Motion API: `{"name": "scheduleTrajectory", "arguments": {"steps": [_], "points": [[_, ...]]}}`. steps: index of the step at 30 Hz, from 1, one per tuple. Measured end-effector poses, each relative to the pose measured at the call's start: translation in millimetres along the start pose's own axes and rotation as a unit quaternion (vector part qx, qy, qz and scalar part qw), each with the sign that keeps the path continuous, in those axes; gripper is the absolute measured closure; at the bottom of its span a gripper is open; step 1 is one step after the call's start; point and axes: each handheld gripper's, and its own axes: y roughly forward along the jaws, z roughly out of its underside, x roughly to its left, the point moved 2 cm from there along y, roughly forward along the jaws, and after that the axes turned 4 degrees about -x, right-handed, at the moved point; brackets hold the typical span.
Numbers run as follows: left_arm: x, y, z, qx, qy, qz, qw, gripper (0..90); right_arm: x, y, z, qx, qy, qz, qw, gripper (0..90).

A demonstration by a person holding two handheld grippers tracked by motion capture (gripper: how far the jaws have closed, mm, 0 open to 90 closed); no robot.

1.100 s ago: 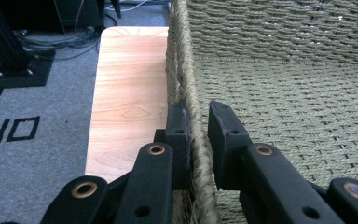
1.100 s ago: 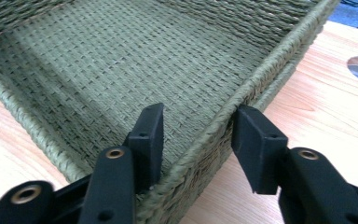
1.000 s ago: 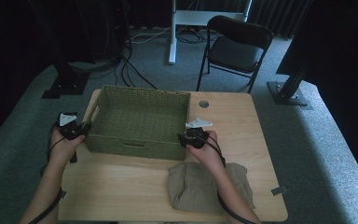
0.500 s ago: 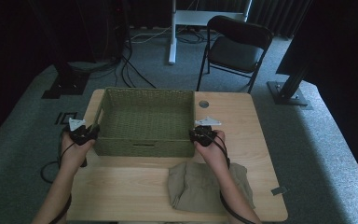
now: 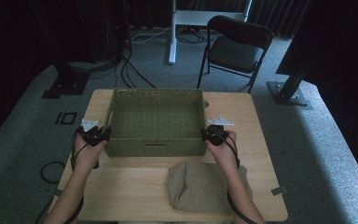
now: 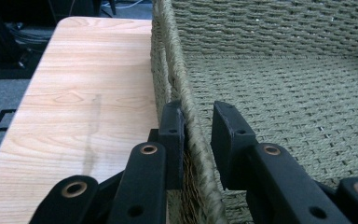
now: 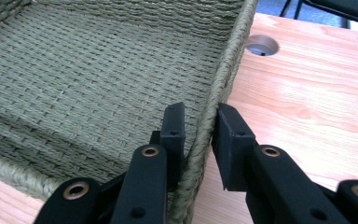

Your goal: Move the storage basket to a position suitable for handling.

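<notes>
High view is showing the woven basket (image 5: 156, 122) sitting mid-bench, left claw (image 5: 94, 135) at nine o'clock, right claw (image 5: 213, 134) at three, each straddling its rim, seemingly not yet clamped; lifting is remaining.

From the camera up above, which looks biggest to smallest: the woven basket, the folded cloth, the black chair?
1. Woven basket, clearly largest.
2 and 3. Folded cloth and black chair look about alike; the chair stands farther from the camera, so I won't rank them.
</notes>
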Motion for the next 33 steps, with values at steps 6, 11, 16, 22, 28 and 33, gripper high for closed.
{"name": "scheduleTrajectory", "arguments": {"steps": [6, 11, 16, 22, 28, 33], "points": [[-16.6, 5.1, -0.8, 0.001, 0.002, 0.009, 1.0000, 75.1, -15.1, -6.5, 4.1, -0.001, 0.003, 0.011, 0.9999, 75.4], [-30.6, 10.4, -0.9, -0.005, 0.002, 0.023, 0.9997, 73.4, -28.5, -12.1, 7.2, 0.001, 0.010, 0.018, 0.9998, 75.8], [-42.0, 15.1, -3.2, 0.002, 0.011, 0.025, 0.9996, 73.3, -39.4, -16.6, 10.1, 0.000, 0.014, 0.027, 0.9995, 76.2], [-54.7, 21.0, -5.1, 0.005, 0.016, 0.033, 0.9993, 73.3, -51.5, -22.3, 13.7, -0.001, 0.025, 0.034, 0.9991, 76.5], [-66.4, 24.5, -5.5, 0.005, 0.018, 0.041, 0.9990, 72.8, -63.1, -28.1, 17.1, 0.001, 0.031, 0.036, 0.9988, 76.4], [-76.1, 28.1, -6.8, 0.007, 0.024, 0.045, 0.9987, 72.9, -70.9, -32.3, 19.0, 0.004, 0.030, 0.046, 0.9985, 76.9]]}}
